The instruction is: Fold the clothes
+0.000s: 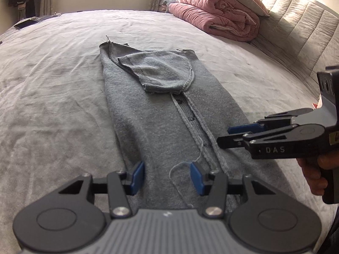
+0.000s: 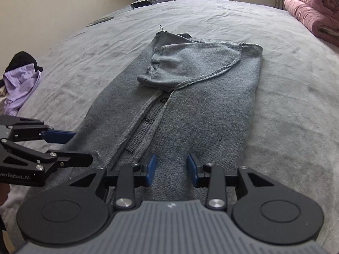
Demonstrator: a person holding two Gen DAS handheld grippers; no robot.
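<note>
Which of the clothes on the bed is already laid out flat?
The grey cardigan, spread lengthwise with a sleeve folded over it. The purple garment and the black one lie crumpled at the bed's edge.

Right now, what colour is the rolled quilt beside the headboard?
Dusty pink; the rolled quilt shows best in the left wrist view.

A pink quilt point(image 1: 218, 14) lies folded by the headboard point(image 1: 296, 27). Purple cloth point(image 2: 20, 84) sits crumpled at the bed point(image 1: 53, 84) edge.

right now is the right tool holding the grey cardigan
No, the right tool hangs open over the grey cardigan with nothing pinched between its blue pads.
</note>
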